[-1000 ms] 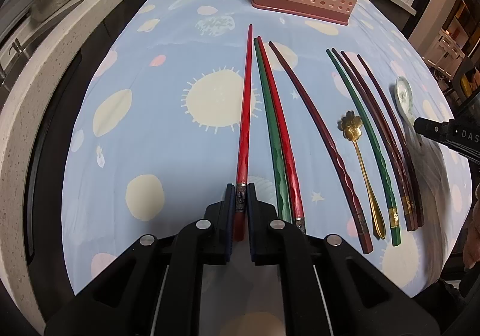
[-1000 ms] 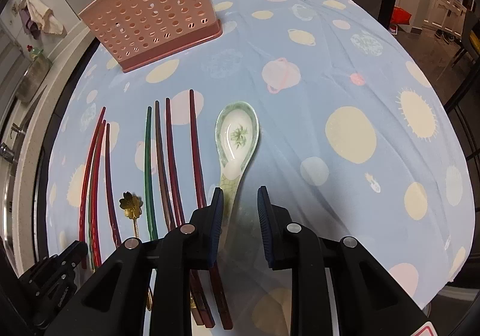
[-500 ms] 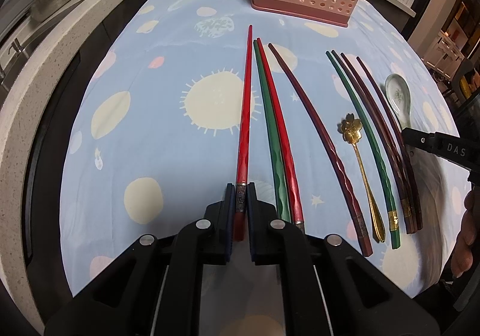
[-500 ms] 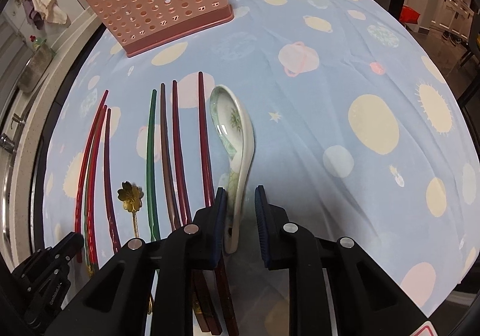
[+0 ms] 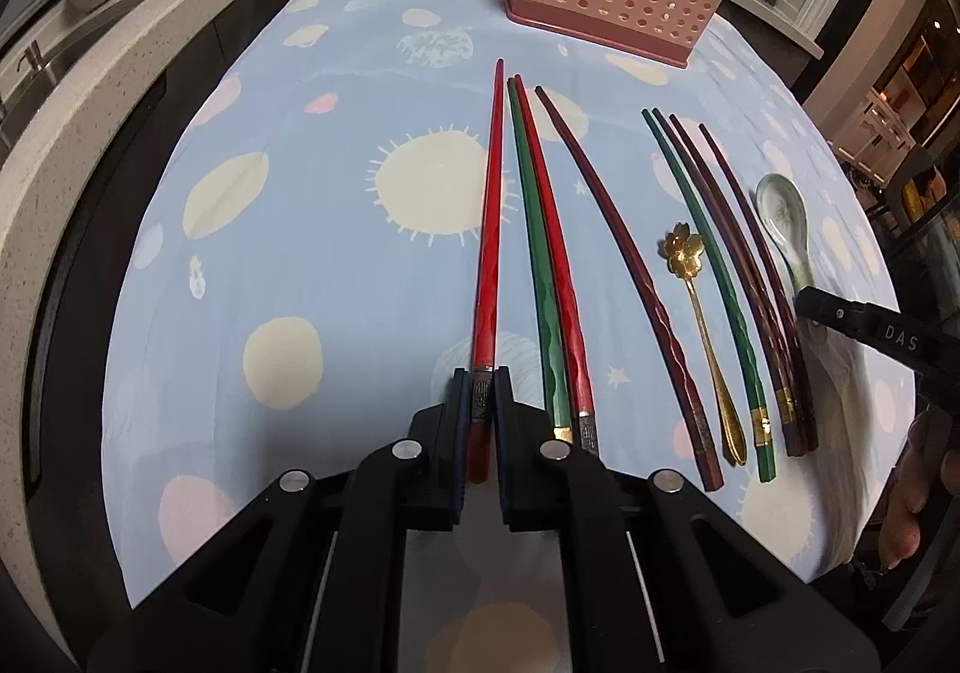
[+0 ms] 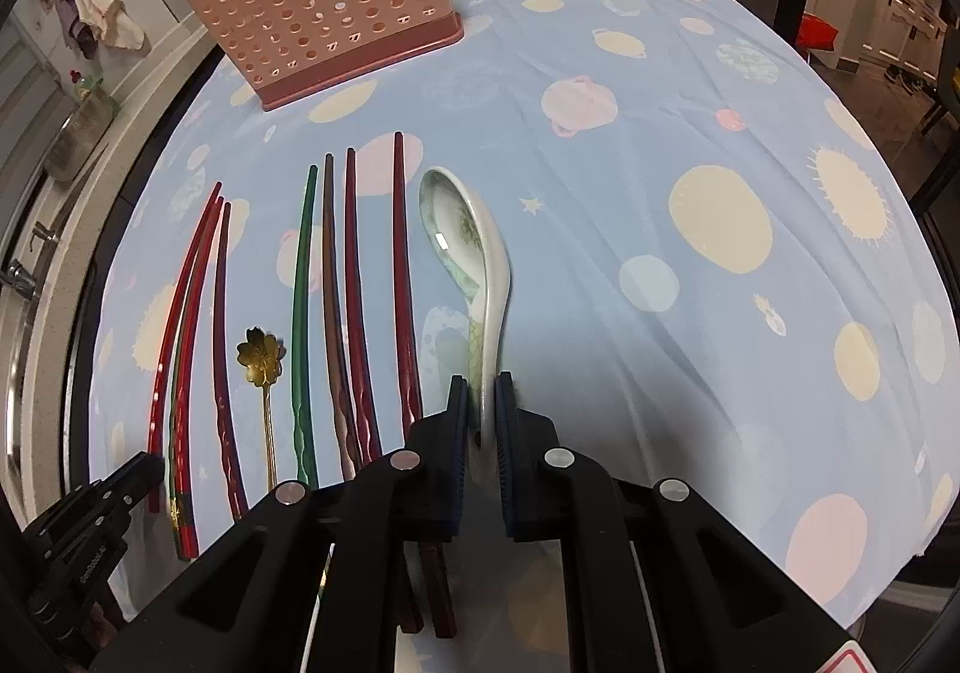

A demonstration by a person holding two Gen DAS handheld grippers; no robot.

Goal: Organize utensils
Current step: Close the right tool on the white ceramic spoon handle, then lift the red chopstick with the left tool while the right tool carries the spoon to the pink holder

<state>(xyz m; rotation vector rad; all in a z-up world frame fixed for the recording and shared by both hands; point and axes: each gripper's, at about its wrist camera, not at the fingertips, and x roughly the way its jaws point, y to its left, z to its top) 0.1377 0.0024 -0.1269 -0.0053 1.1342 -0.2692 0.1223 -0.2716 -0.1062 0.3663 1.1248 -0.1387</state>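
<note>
Pinching the red chopstick [image 5: 489, 253] by its near end, the left gripper [image 5: 480, 403] stayed low while the right gripper [image 6: 480, 415] clamped the ceramic spoon [image 6: 474, 265] handle, far from the pink utensil holder [image 6: 327, 6].

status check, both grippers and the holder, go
Left gripper shut on red chopstick. Right gripper shut on ceramic spoon. Pink holder ahead, path clear.

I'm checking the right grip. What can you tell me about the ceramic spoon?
The ceramic spoon is glossy white with a green floral pattern in its bowl. It is tipped onto its side on the blue tablecloth, bowl away from the camera, just right of the dark red chopsticks. The right gripper is shut on its handle.
</note>
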